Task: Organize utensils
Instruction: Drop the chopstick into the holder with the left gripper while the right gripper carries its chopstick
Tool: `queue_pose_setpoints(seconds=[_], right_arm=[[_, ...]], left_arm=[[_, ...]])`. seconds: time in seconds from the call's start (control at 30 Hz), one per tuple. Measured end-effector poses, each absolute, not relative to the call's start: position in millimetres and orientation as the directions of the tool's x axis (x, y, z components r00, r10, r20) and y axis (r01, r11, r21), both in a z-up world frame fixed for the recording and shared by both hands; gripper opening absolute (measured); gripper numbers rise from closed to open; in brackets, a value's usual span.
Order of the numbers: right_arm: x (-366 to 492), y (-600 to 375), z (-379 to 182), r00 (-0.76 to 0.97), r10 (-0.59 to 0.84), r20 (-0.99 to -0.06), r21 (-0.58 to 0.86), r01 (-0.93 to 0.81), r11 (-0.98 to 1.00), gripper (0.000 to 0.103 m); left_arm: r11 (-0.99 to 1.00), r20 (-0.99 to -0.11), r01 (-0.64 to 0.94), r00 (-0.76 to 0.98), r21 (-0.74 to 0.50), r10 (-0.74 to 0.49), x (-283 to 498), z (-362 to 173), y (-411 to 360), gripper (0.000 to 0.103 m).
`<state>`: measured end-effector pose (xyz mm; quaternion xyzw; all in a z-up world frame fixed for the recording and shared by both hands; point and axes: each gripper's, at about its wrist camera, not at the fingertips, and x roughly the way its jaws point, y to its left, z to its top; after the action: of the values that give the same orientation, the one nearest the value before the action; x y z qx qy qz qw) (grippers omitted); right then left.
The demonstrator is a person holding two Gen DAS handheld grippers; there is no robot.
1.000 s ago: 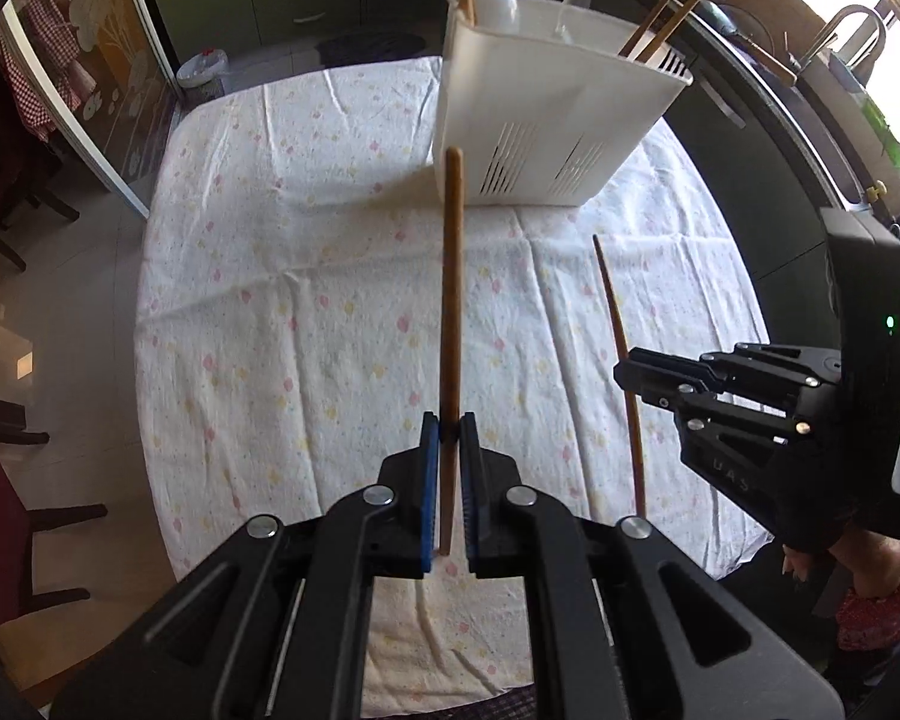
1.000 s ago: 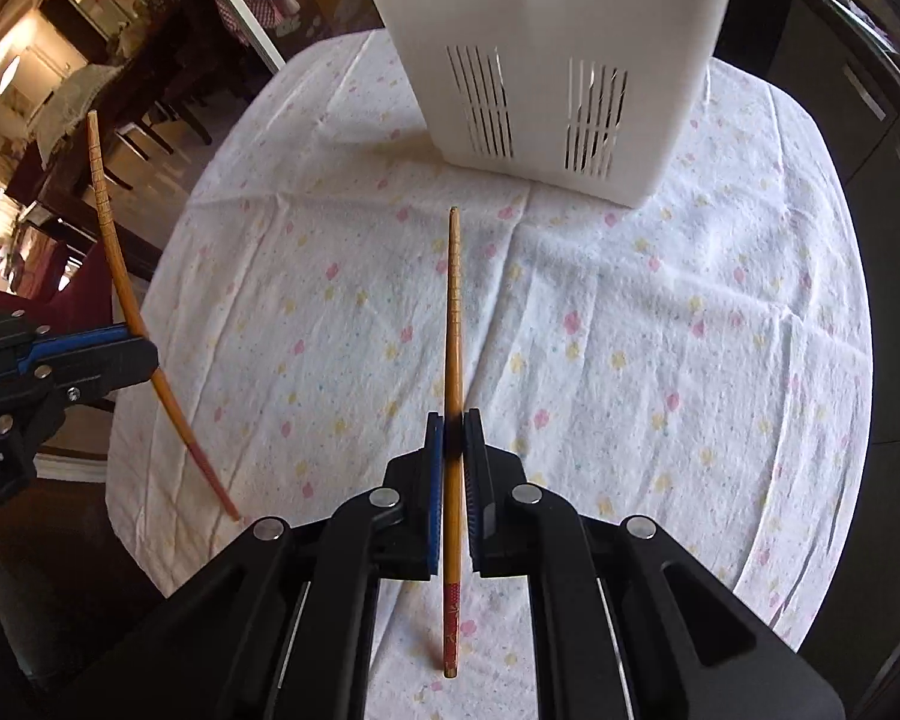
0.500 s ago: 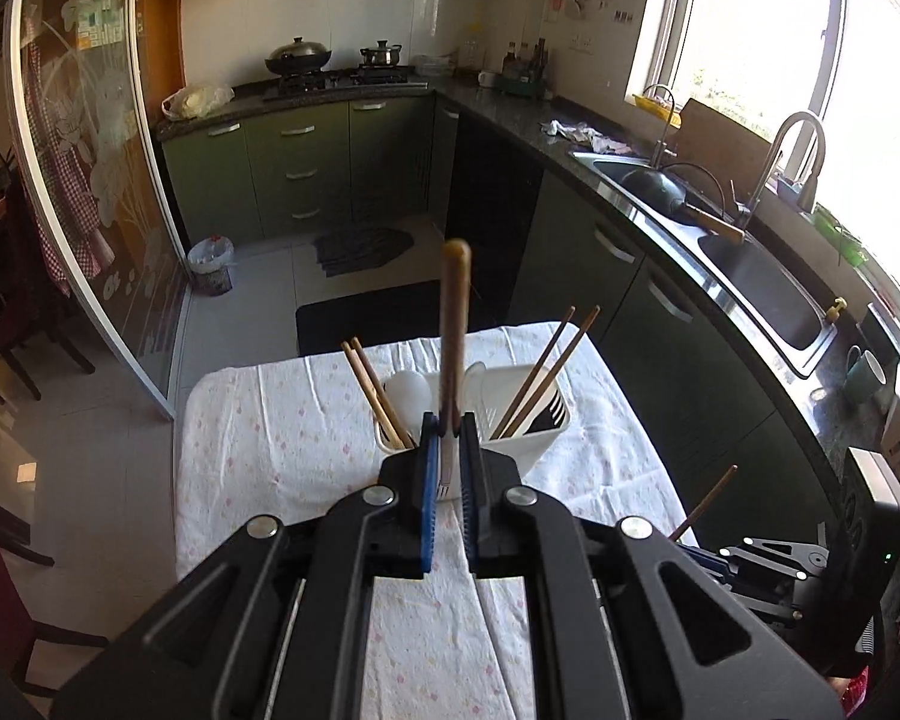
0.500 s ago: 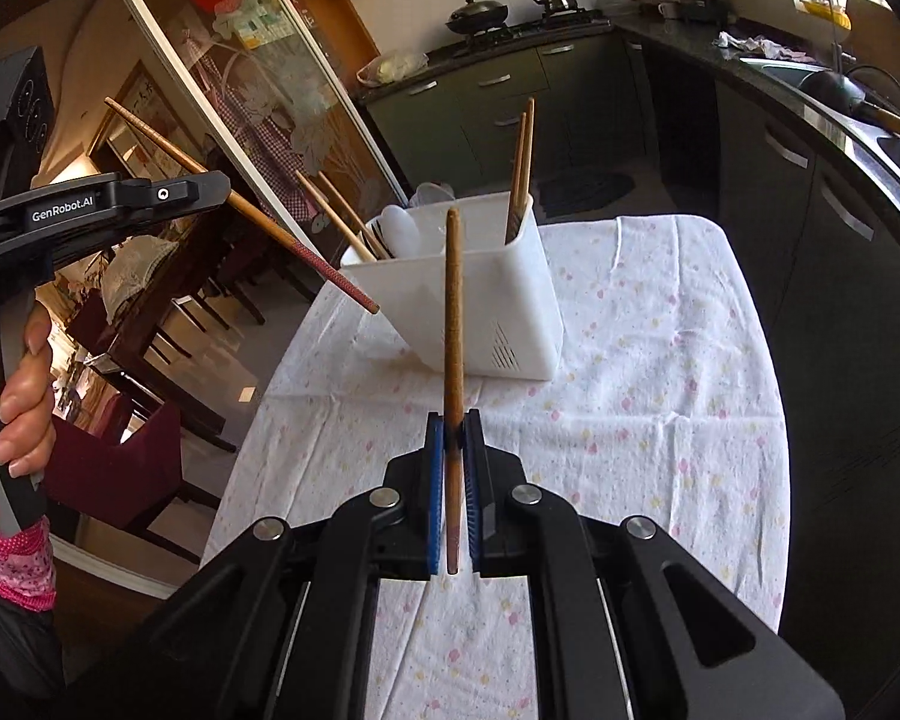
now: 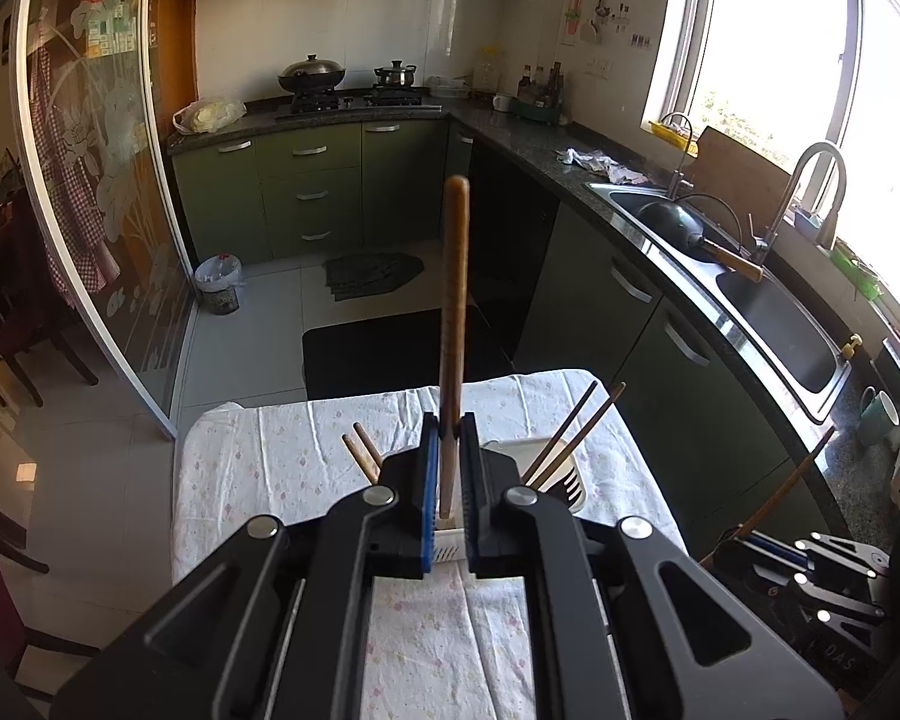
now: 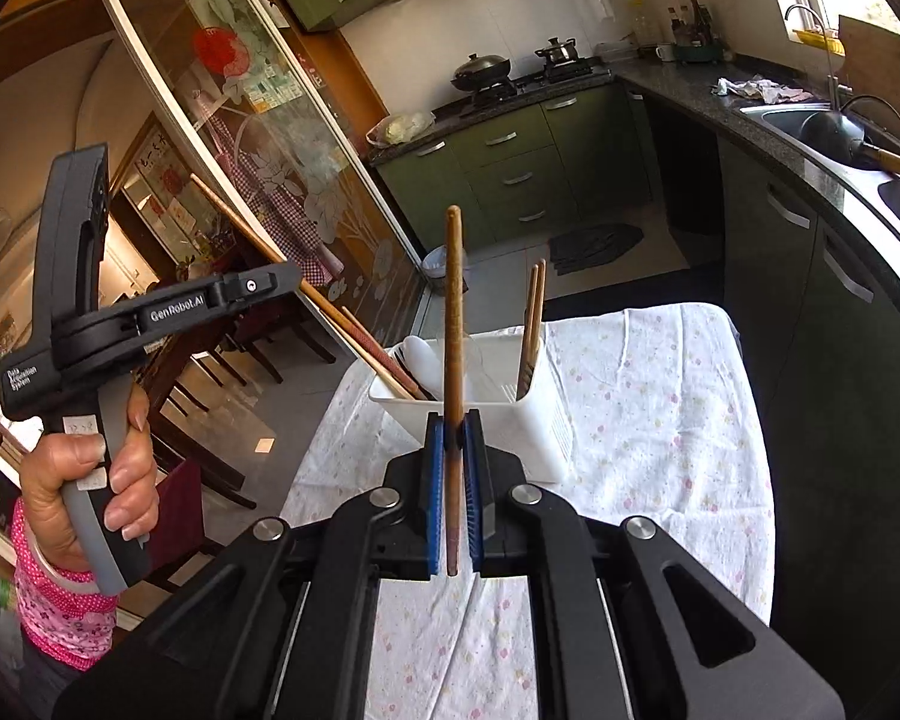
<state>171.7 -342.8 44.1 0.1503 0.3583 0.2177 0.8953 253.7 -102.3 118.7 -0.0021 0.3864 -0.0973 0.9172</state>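
My left gripper (image 5: 448,468) is shut on a wooden chopstick (image 5: 453,324) that stands upright above the white utensil caddy (image 5: 561,483). In the right wrist view the left gripper (image 6: 288,283) holds that chopstick (image 6: 258,243) slanting down into the caddy's left compartment (image 6: 402,396). My right gripper (image 6: 453,468) is shut on a second wooden chopstick (image 6: 453,324), upright, just in front of the caddy. It also shows in the left wrist view (image 5: 744,537) with its chopstick (image 5: 792,480) low at the right. The caddy holds other chopsticks (image 6: 534,324) and white spoons (image 6: 420,354).
The caddy stands on a table under a white flowered cloth (image 6: 642,408). A dark counter with a sink (image 5: 768,312) runs along the right. A glass sliding door (image 6: 252,138) and dining chairs (image 6: 210,360) are at the left.
Both grippers have risen and tilted up from the table, each lifting its chopstick. The left gripper has moved over the caddy and its chopstick tip has come down to the left compartment.
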Motion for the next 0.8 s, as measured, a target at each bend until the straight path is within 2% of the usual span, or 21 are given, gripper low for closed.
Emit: queue_pose_setpoints(seconds=[0.33, 0.6, 0.67, 0.8], right_arm=[[211.3, -345.3, 100.9, 0.765, 0.444, -0.467, 0.429, -0.243, 0.870, 0.007], [255.0, -331.6, 94.4, 0.784, 0.380, -0.491, 0.382, -0.199, 0.903, 0.007], [264.5, -326.9, 84.6, 0.775, 0.373, -0.510, 0.371, -0.193, 0.908, 0.007], [275.7, -313.8, 58.4, 0.754, 0.358, -0.551, 0.333, -0.194, 0.923, 0.007]], left_arm=[[0.985, -0.784, 0.165, 0.607, -0.039, -0.133, 277.5, 50.4, -101.5, 0.007], [0.987, -0.832, 0.159, 0.543, -0.031, -0.113, 287.1, -5.3, -92.6, 0.008], [0.984, -0.827, 0.174, 0.550, -0.027, -0.120, 284.4, -8.1, -93.3, 0.014], [0.978, -0.810, 0.200, 0.564, -0.052, -0.158, 280.8, -2.7, -97.2, 0.046]])
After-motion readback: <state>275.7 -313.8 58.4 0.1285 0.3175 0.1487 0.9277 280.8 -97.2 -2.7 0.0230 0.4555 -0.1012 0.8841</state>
